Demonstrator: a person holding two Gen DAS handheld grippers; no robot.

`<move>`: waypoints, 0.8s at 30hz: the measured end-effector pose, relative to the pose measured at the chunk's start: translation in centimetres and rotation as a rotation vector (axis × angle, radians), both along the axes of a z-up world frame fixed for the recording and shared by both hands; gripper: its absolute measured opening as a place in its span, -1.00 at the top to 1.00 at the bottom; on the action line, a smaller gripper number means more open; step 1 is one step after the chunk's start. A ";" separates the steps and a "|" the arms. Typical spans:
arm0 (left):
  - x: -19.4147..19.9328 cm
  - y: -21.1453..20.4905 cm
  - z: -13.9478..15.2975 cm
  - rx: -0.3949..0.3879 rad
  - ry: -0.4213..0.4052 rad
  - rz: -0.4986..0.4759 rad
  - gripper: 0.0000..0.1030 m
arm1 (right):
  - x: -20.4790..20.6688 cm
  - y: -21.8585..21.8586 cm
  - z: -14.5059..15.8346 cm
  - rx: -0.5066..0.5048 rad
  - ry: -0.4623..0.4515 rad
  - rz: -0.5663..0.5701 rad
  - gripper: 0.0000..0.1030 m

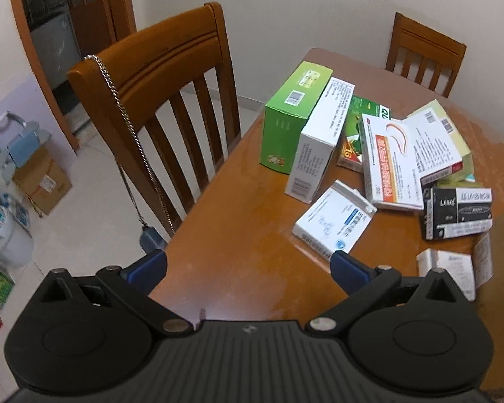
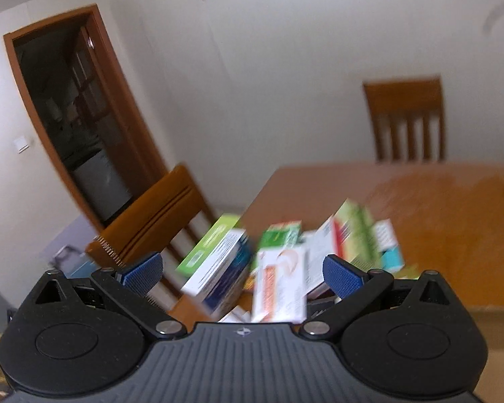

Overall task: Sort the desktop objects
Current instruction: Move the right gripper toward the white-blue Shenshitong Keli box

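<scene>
Spread wide and empty, the left gripper (image 1: 248, 270) hangs over the counter (image 1: 238, 235), boxes (image 1: 383, 154) heaped beyond, one cut off at right. Right view: right gripper (image 2: 242, 273) wide, empty; boxes (image 2: 279, 268) blurred, labels unreadable.

One brown wooden table (image 1: 238, 235). Two brown wooden slat-back chairs: near one (image 1: 158, 100), far one (image 1: 423, 57). About ten cardboard boxes in a heap; exact count unclear where they overlap. One tall green box (image 1: 285, 117), one black box (image 1: 457, 213).
</scene>
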State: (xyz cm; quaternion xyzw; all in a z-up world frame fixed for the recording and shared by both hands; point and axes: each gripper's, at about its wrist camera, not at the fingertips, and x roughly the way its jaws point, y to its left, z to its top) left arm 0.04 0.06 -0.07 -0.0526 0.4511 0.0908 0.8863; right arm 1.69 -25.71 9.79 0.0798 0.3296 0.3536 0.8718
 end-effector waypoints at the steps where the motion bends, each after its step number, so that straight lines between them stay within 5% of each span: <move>1: 0.1 0.2 -0.2 0.006 -0.006 -0.011 -0.99 | 0.2 0.5 -0.2 -0.011 0.018 0.004 -1.00; 7: 0.3 0.9 -1.0 0.027 -0.036 -0.120 -0.99 | 2.1 3.8 -1.1 -0.107 0.113 -0.065 -1.00; 14: -0.1 5.3 -1.5 0.079 -0.041 -0.347 -0.99 | 6.4 13.6 -3.5 -0.247 0.264 -0.146 -1.00; 24: 2.3 10.6 -1.9 0.045 -0.130 -0.407 -0.99 | 10.2 22.0 -10.2 -0.462 0.434 -0.209 -1.00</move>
